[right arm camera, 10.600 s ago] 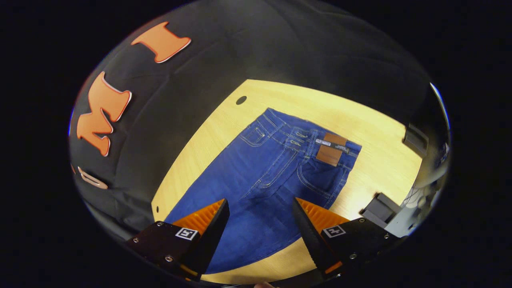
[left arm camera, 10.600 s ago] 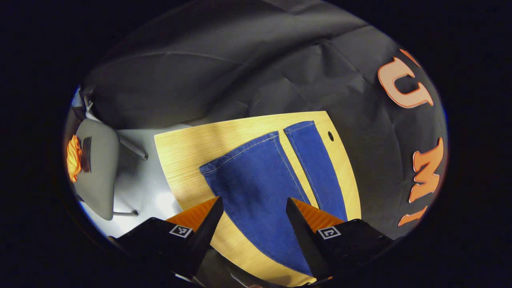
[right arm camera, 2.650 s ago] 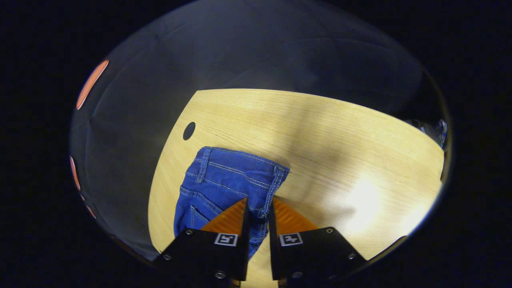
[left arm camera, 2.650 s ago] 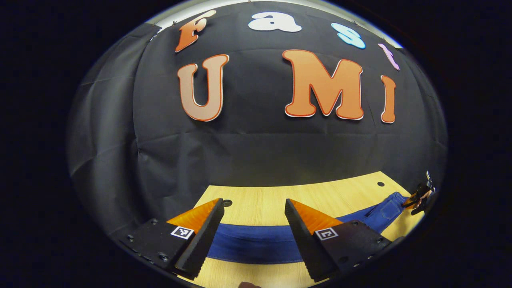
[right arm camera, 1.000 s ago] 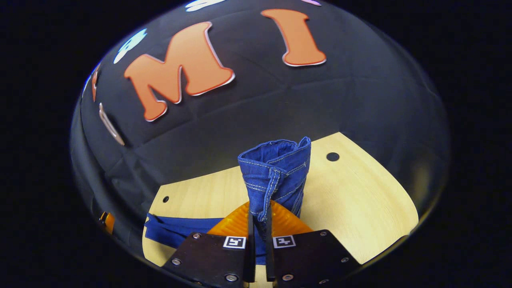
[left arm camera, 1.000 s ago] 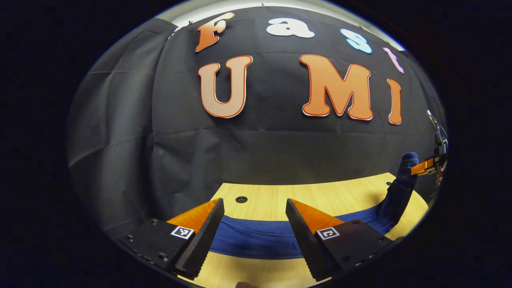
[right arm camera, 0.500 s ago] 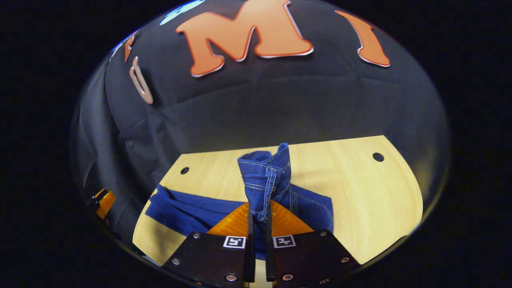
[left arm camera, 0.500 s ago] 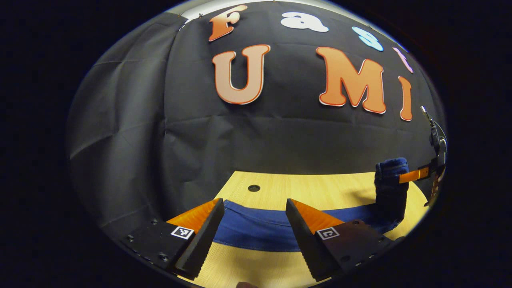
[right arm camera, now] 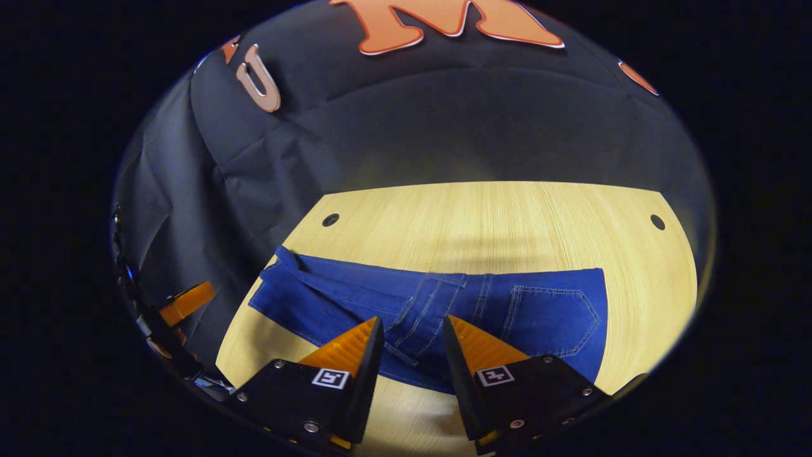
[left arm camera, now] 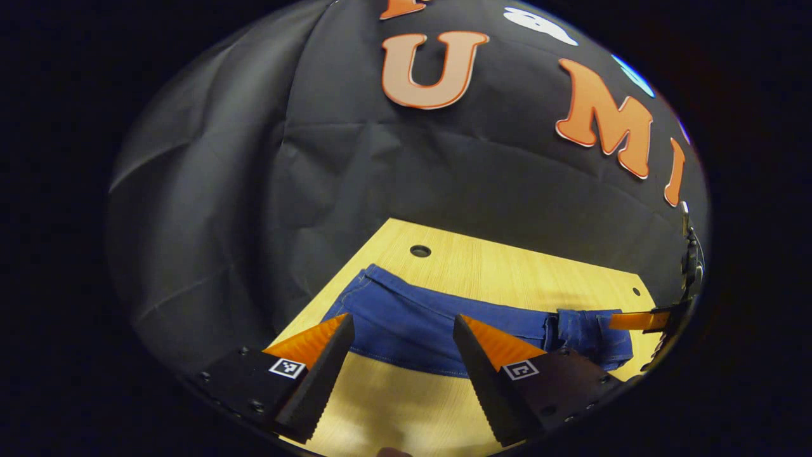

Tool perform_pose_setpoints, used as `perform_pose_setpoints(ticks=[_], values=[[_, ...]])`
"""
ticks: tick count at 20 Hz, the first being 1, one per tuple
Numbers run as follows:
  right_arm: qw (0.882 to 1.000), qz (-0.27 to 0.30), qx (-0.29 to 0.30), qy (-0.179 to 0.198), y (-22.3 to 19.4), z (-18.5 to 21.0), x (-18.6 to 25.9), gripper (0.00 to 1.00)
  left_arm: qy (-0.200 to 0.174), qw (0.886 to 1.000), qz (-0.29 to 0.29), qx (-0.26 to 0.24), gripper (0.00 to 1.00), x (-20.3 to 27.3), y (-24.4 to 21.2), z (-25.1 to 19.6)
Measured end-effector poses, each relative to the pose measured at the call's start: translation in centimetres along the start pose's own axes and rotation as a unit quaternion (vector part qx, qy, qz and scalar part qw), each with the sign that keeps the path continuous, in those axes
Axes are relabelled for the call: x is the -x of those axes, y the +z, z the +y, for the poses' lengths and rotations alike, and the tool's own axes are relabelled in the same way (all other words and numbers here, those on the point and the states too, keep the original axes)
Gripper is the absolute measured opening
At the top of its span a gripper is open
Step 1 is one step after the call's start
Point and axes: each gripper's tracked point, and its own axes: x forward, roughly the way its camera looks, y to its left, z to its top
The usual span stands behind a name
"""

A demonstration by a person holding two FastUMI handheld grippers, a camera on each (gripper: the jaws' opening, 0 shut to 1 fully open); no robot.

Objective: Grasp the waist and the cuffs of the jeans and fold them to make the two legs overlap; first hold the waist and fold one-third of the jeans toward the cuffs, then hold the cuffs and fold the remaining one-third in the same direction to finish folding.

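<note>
- Two claws work over one wooden table [left arm camera: 507, 266]. In the left gripper view, the left gripper [left arm camera: 403, 333] is wide apart and holds nothing. The blue jeans [left arm camera: 431, 320] lie flat on the table, just past its fingers. Far off at the right edge, the other claw touches the folded end of the jeans.
- In the right gripper view, the right gripper [right arm camera: 412, 336] has a narrow gap and grips nothing. The jeans [right arm camera: 507, 304] lie flat under it, and a back pocket [right arm camera: 552, 317] shows.
</note>
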Motion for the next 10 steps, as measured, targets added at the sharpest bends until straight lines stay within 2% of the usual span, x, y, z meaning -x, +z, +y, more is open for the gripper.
perform_pose_setpoints(ticks=[3, 4, 7, 10], values=[[0.999, -0.025, 0.011, -0.022, 1.4, -1.5, 1.2, 0.70, -0.016, 0.995, 0.052, 0.078, 0.97, -2.0, -2.3, 1.6], [0.999, -0.034, 0.014, -0.033, 2.0, -2.3, 2.0, 0.75, -0.019, 0.991, 0.074, 0.112, 0.97, -2.4, -2.9, 2.2], [0.996, -0.061, 0.018, -0.064, 3.3, -5.2, 4.6, 0.79, -0.020, 0.972, 0.114, 0.205, 0.94, -4.2, -5.1, 3.6], [0.992, -0.084, 0.015, -0.095, 4.8, -7.5, 6.7, 0.83, -0.023, 0.956, 0.136, 0.257, 0.97, -6.1, -6.6, 5.1]])
